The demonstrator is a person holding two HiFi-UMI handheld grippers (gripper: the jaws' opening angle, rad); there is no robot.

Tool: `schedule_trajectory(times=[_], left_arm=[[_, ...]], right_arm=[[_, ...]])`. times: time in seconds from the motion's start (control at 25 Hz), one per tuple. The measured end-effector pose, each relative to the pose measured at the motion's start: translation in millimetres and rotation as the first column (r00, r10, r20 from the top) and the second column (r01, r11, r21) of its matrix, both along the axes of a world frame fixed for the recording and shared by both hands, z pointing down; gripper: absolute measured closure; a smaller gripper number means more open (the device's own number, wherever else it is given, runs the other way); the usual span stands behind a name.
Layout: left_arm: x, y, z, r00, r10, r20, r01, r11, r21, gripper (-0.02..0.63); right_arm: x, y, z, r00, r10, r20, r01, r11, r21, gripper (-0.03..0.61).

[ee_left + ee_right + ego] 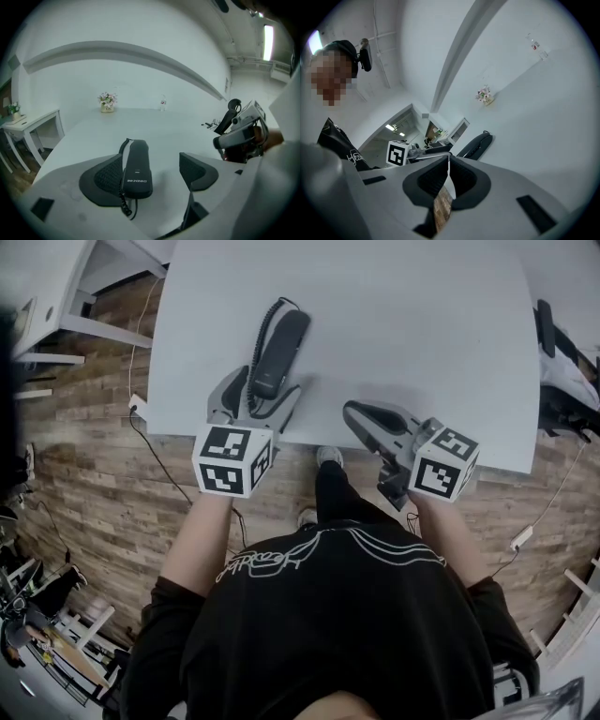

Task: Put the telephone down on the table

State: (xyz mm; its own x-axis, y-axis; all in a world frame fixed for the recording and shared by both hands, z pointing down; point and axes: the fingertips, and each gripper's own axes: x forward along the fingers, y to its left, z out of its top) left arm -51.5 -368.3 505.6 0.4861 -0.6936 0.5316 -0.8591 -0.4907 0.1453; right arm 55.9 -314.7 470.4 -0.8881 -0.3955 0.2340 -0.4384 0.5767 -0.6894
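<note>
A black telephone handset [277, 351] with a coiled cord lies flat on the white table [422, 334], near its front left edge. My left gripper [263, 396] is open around the handset's near end. In the left gripper view the handset [136, 168] rests close against the left pad [108, 177]. The right pad [193, 169] stands well clear of it, and the left gripper [152, 171] presses on nothing. My right gripper [362, 418] hovers over the table's front edge, shut with nothing in it. In the right gripper view the right gripper [448, 172] has its jaws together, and the handset [474, 145] lies beyond them.
A small flower pot [107, 102] and a clear bottle [162, 102] stand at the table's far side. A white shelf unit [56, 306] is at the left over wooden floor. Dark equipment [559, 352] sits past the table's right edge. Cables run along the floor [141, 418].
</note>
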Motion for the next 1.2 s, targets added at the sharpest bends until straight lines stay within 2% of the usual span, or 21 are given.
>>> schedule_trajectory(times=[0.12, 0.24, 0.36, 0.48, 0.6, 0.8, 0.92, 1.04, 1.2], left_arm=[[2.5, 26.6, -23.9, 0.994, 0.063, -0.09, -0.066, 0.997, -0.03, 0.255], [3.1, 54.2, -54.3, 0.974, 0.126, -0.186, -0.134, 0.99, -0.031, 0.255], [-1.1, 79.9, -86.3, 0.946, 0.143, -0.29, -0.152, 0.988, -0.007, 0.259], [-9.7, 102.7, -113.8, 0.924, 0.148, -0.353, -0.145, 0.989, 0.035, 0.297], [-20.2, 125.9, -135.1, 0.914, 0.154, -0.375, -0.134, 0.988, 0.08, 0.369], [-27.7, 171.9, -160.0, 0.919, 0.206, -0.336, -0.164, 0.975, 0.15, 0.498], [-32.3, 197.9, -172.9, 0.902, 0.22, -0.372, -0.166, 0.971, 0.173, 0.587], [-35.9, 222.8, -179.6, 0.869, 0.238, -0.433, -0.181, 0.969, 0.169, 0.607], [-38.6, 248.0, -179.5, 0.85, 0.251, -0.464, -0.197, 0.967, 0.163, 0.607]], right_arm=[[-11.7, 9.8, -10.4, 1.0, -0.017, 0.005, 0.017, 1.0, 0.021, 0.537], [-22.4, 21.4, -24.6, 0.999, -0.031, 0.008, 0.03, 0.998, 0.049, 0.537], [-33.2, 34.6, -43.3, 0.999, -0.045, 0.009, 0.044, 0.995, 0.093, 0.537], [-44.0, 50.5, -61.2, 0.999, -0.052, 0.011, 0.05, 0.989, 0.14, 0.537], [-53.8, 68.8, -76.0, 0.999, -0.053, 0.014, 0.049, 0.983, 0.176, 0.537], [-67.2, 107.7, -106.0, 0.998, -0.06, 0.011, 0.055, 0.968, 0.243, 0.537], [-74.8, 132.6, -119.5, 0.998, -0.064, 0.011, 0.058, 0.961, 0.27, 0.537], [-80.4, 156.1, -130.6, 0.998, -0.059, 0.035, 0.047, 0.959, 0.278, 0.537], [-81.5, 182.1, -141.5, 0.998, -0.026, 0.063, 0.005, 0.948, 0.319, 0.538]])
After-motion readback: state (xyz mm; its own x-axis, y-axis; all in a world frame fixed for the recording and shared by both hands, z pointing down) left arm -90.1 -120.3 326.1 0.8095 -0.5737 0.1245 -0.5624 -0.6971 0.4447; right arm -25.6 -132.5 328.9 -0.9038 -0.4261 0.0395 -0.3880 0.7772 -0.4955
